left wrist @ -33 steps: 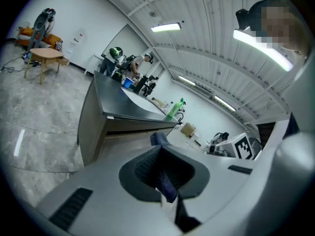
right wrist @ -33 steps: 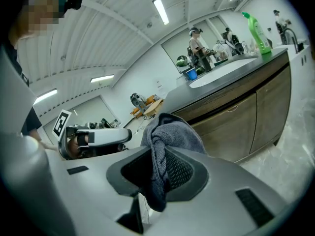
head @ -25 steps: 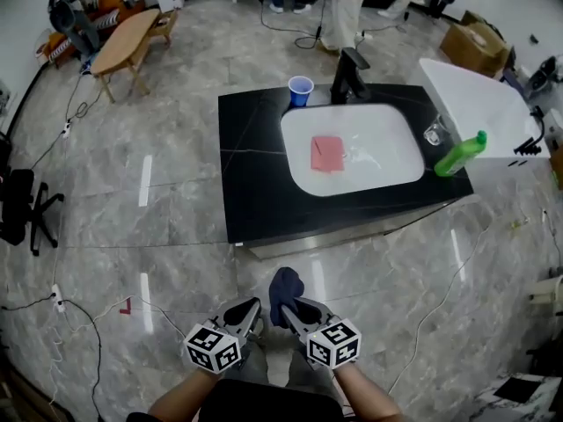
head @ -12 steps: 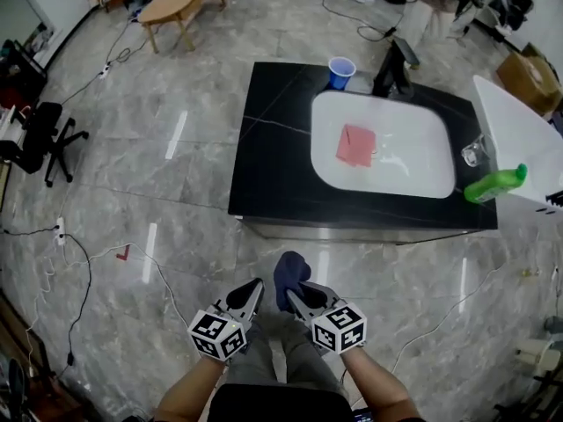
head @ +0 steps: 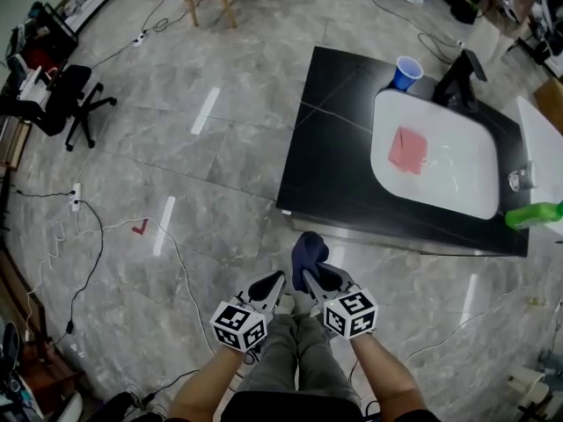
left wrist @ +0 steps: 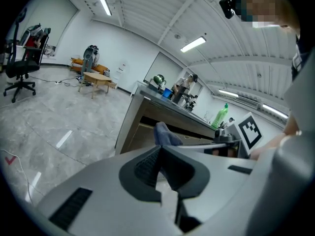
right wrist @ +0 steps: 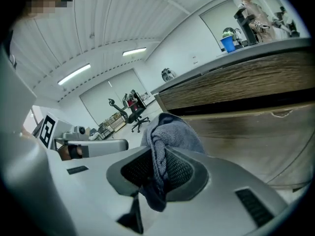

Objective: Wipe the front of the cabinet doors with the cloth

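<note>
My right gripper (head: 310, 276) is shut on a dark blue cloth (head: 308, 250), which bunches up above its jaws (right wrist: 173, 131). In the right gripper view the gripper (right wrist: 158, 170) points at the wood-grain cabinet doors (right wrist: 251, 127), a short way off and not touching. Close beside it on the left, my left gripper (head: 274, 283) is shut with nothing in it (left wrist: 160, 149). The left gripper view shows the cloth (left wrist: 165, 134) and the cabinet front (left wrist: 140, 132) beyond the jaws. Seen from the head view, the black-topped cabinet (head: 327, 176) lies ahead to the right.
The cabinet top holds a white sink (head: 466, 199) with a pink rag (head: 407, 149), a blue cup (head: 405, 72), a black tap (head: 461, 81) and a green bottle (head: 533, 214). Cables (head: 91, 258) trail over the marble floor at left. An office chair (head: 69, 93) stands far left.
The head view has swung left, so the cabinet now sits up and to the right. Both grippers stay side by side, the right one still shut on the cloth.
</note>
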The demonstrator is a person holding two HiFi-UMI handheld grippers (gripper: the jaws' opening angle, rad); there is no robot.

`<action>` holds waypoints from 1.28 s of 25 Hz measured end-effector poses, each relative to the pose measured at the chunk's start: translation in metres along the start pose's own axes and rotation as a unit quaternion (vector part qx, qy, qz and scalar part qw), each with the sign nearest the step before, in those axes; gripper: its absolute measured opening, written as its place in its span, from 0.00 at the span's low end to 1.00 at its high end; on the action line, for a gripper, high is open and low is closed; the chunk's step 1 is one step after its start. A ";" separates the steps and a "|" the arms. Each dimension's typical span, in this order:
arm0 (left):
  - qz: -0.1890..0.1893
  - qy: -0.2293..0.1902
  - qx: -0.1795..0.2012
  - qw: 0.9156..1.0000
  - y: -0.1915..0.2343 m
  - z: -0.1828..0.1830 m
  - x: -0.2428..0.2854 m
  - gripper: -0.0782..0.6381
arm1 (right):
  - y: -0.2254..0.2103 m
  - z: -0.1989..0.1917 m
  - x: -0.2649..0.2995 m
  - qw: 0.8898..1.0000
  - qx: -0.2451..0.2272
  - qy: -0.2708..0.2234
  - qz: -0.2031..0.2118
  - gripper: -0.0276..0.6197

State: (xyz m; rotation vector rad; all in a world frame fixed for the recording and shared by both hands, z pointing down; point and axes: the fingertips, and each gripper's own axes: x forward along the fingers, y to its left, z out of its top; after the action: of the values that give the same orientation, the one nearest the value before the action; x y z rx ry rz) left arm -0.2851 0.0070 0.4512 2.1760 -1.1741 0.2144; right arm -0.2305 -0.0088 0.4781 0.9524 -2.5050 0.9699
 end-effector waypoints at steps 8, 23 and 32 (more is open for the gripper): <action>-0.008 0.024 0.008 1.000 0.042 -0.003 -0.004 0.12 | -0.009 0.009 0.064 0.999 0.013 -0.015 -0.048 0.18; -0.033 0.056 0.037 0.997 0.016 -0.007 0.038 0.12 | -0.058 0.016 0.039 0.997 0.006 -0.028 -0.076 0.18; -0.053 0.070 0.059 0.994 -0.054 -0.026 0.070 0.12 | -0.131 0.006 -0.056 0.992 0.009 -0.043 -0.117 0.18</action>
State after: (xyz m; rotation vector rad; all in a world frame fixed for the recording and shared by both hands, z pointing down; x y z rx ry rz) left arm -0.1969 -0.0045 0.4756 2.2787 -0.9862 0.3930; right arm -0.1012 -0.0594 0.5114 1.2850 -2.3848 0.8948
